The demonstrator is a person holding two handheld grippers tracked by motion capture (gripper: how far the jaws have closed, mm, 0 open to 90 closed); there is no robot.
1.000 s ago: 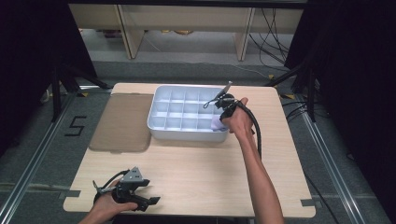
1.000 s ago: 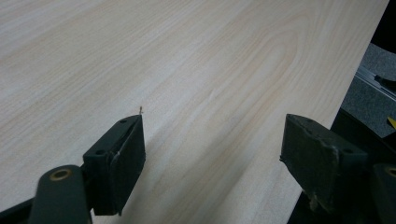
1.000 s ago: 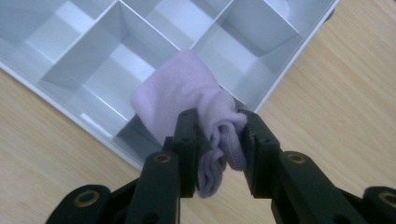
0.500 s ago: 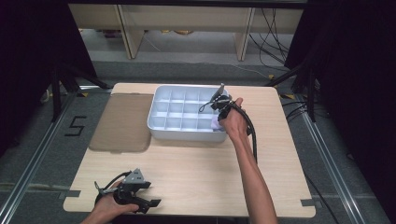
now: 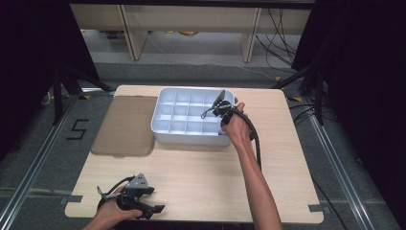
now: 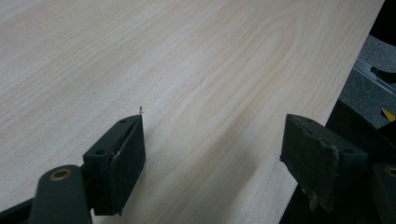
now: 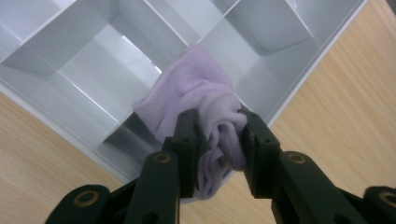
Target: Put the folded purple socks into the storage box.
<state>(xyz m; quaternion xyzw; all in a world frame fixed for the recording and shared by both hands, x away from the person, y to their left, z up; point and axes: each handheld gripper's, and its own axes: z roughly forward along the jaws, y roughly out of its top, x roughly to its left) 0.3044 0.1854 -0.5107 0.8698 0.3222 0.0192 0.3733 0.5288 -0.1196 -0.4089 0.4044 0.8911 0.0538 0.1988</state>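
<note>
**Lilac cloth half in, half out of the corner compartment**

Pale wood fills the lower left of the high view, where the left gripper (image 5: 152, 208) rests near the tabletop (image 5: 201, 172) edge with its jaws apart and nothing between them; it plays no part, so its only hazard is a nudge off that close edge.

Farther up, at the centre of the frame, the right gripper (image 7: 215, 140) is clamped on a bunched lilac cloth (image 7: 201, 93) at the lower right corner of the white divided tray (image 5: 163, 129). In the right gripper view the cloth drapes over the tray's rim and a divider, part of it spread into a compartment and a fold hanging below the jaws outside the wall.

Risks, as I judge them: letting go here could leave the cloth straddling the rim, and the hanging fold may drag it out onto the tabletop. Pushing down could snag on the divider or shove the light tray. The brown mat (image 5: 124, 127) to the tray's left is not involved.
</note>
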